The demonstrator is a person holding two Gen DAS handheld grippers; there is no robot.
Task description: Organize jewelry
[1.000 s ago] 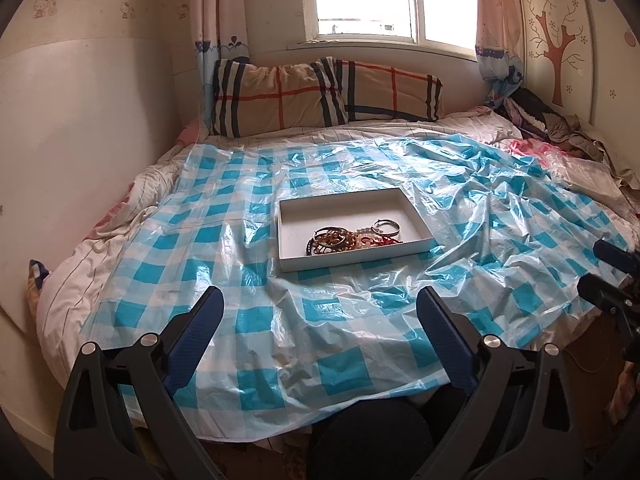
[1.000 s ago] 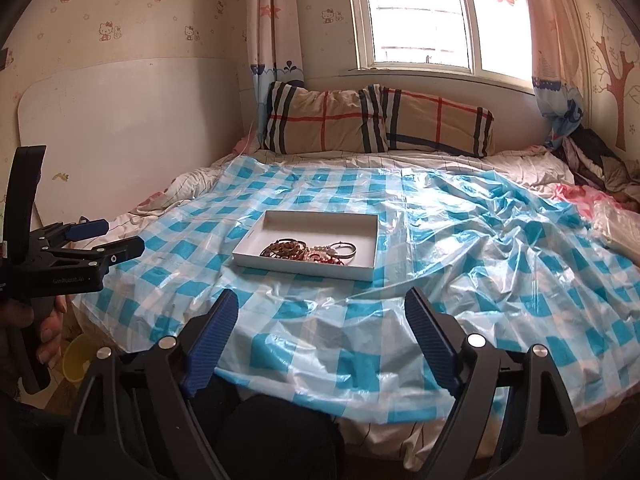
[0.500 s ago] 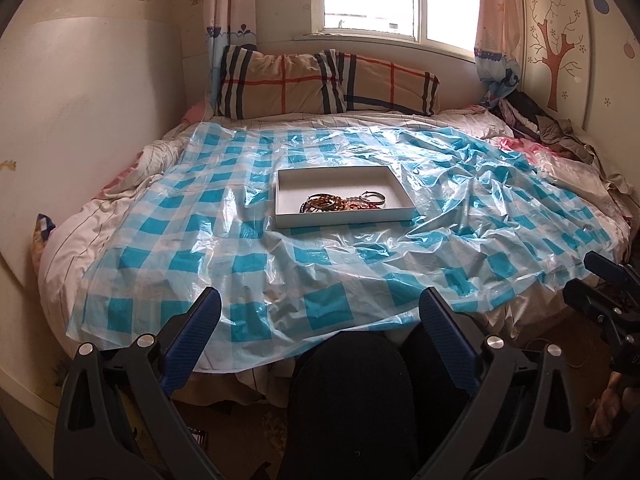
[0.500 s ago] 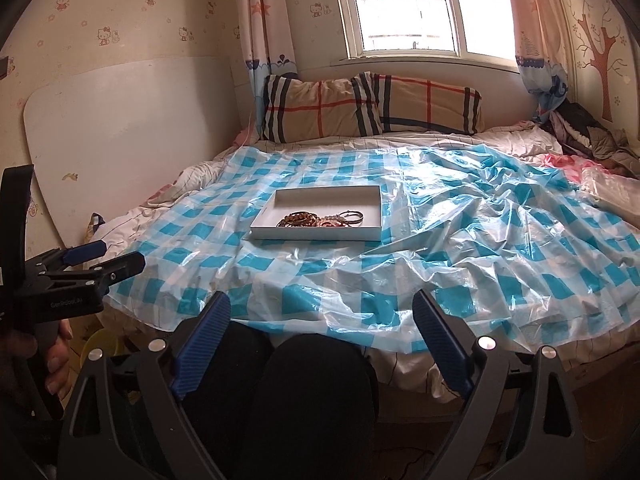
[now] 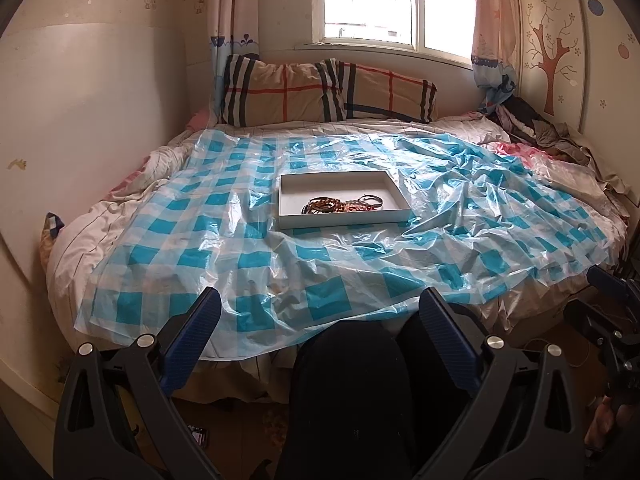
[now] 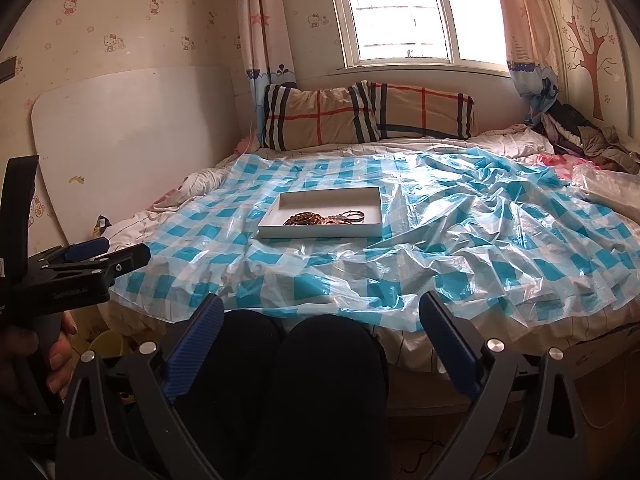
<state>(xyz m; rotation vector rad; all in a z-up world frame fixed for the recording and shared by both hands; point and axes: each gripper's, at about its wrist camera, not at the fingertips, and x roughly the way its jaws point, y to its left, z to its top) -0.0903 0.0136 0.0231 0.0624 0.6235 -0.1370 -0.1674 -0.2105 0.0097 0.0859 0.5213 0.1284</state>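
Both my left gripper (image 5: 320, 320) and right gripper (image 6: 322, 326) are spread wide and empty, held low over my knees, well apart from the bed. The jewelry (image 5: 342, 205) lies heaped in the white tray (image 5: 292, 222) on the plastic sheet (image 5: 256, 256). Risks: tangled pieces lifting together; the tray sliding on slick, wrinkled plastic.
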